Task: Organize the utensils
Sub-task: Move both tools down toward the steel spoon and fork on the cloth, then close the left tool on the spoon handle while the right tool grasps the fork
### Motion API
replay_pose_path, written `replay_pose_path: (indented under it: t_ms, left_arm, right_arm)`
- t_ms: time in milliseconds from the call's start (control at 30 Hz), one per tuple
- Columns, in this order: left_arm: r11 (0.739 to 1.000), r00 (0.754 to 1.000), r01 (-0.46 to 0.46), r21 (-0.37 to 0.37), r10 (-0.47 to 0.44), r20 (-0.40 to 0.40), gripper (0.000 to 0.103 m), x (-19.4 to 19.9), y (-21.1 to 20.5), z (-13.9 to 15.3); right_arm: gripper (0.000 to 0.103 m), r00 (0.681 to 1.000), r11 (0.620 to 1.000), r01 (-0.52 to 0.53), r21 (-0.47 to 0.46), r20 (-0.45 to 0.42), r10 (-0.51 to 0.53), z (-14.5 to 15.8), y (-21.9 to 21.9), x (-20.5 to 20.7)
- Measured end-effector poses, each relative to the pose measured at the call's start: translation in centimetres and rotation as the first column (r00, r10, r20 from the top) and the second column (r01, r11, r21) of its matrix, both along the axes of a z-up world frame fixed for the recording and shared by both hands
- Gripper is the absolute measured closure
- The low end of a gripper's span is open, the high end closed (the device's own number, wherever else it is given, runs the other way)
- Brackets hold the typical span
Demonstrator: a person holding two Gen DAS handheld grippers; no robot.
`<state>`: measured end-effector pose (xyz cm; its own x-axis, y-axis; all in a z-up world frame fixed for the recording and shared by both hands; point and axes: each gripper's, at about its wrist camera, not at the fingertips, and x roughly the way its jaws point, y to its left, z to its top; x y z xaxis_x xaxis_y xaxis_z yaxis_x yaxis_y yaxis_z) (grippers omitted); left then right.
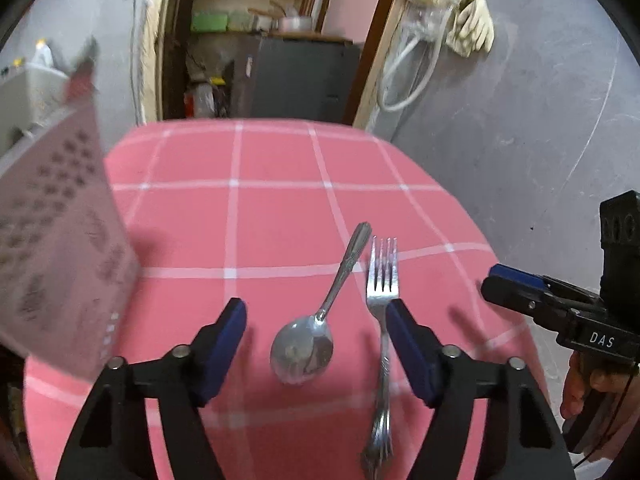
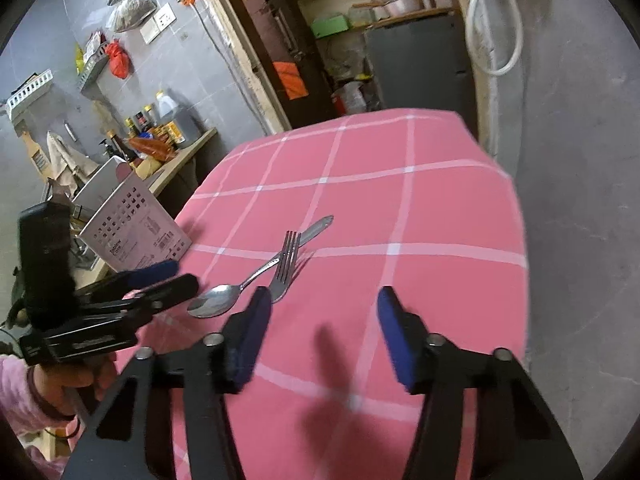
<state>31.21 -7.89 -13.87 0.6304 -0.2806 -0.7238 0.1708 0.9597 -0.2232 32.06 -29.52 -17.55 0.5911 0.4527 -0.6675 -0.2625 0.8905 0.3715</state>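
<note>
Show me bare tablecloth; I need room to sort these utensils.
Free: the far half of the pink tablecloth beyond the spoon and fork, and the stretch right of the fork. Crowded: near edge, with the perforated holder at left.

The left black two-finger gripper with blue pads [image 1: 316,328] points forward and downward, its jaws parted with nothing pressed between the pads; the right black gripper with blue pads [image 2: 320,312] is angled downward too, jaws apart and empty; a hand in a pink sleeve [image 2: 60,384] grips the left tool's handle; bare fingers [image 1: 584,388] wrap the right tool's handle.
</note>
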Motion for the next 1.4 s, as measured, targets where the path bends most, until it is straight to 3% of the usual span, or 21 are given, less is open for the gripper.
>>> replay_pose_path:
  t_ms: [67, 300, 567, 667, 800, 933, 1067, 1167, 1233, 1400]
  left_arm:
    - [1.0, 1.0, 0.017, -0.015, -0.018, -0.025, 0.045, 1.0, -0.1, -0.7]
    - [0.998, 0.994, 0.067, -0.008, -0.068, -0.087, 0.063, 3.5, -1.2, -2.6]
    - [0.995, 0.991, 0.105, 0.002, -0.104, -0.089, 0.07, 4.4, -1.8, -2.8]
    - [0.993, 0.989, 0.118, 0.016, -0.116, -0.089, 0.071, 4.6, -1.9, -2.7]
    - [0.99, 0.987, 0.136, 0.044, -0.131, -0.092, 0.071, 4.7, -2.3, -2.6]
    - [0.98, 0.982, 0.171, 0.103, -0.161, -0.096, 0.071, 5.2, -3.4, -2.4]
    - [0.938, 0.972, 0.231, 0.259, -0.213, -0.095, 0.071, 5.5, -5.6, -2.4]
    - [0.948, 0.974, 0.216, 0.235, -0.193, -0.117, 0.077, 5.9, -5.3, -2.3]
    - [0.951, 0.973, 0.216, 0.221, -0.189, -0.135, 0.094, 6.1, -5.1, -2.1]
    - [0.976, 0.965, 0.176, 0.131, -0.144, -0.221, 0.094, 6.6, -4.0, -1.9]
  right_arm:
    - [0.066, 1.0, 1.0, -0.021, 0.01, -0.012, 0.021, -0.6, 0.5, 1.1]
    - [0.073, 0.995, 0.995, -0.089, 0.049, -0.029, 0.091, -2.0, 2.9, 4.4]
    - [0.082, 0.99, 0.985, -0.119, 0.123, -0.066, 0.128, -3.6, 4.2, 6.4]
    - [0.097, 0.989, 0.981, -0.117, 0.154, -0.076, 0.13, -4.1, 4.5, 6.5]
    - [0.098, 0.991, 0.983, -0.105, 0.154, -0.062, 0.115, -3.8, 4.5, 5.8]
    - [0.099, 0.994, 0.986, -0.069, 0.151, -0.072, 0.081, -3.2, 3.2, 4.8]
    - [0.099, 0.996, 0.989, -0.031, 0.145, -0.08, 0.043, -2.8, 1.7, 3.6]
    - [0.099, 0.995, 0.99, -0.004, 0.142, -0.096, 0.018, -3.2, 0.7, 3.1]
    - [0.099, 0.994, 0.989, 0.015, 0.147, -0.109, 0.001, -3.5, 0.3, 2.8]
    - [0.099, 0.991, 0.987, 0.039, 0.153, -0.131, -0.019, -4.0, -0.2, 2.4]
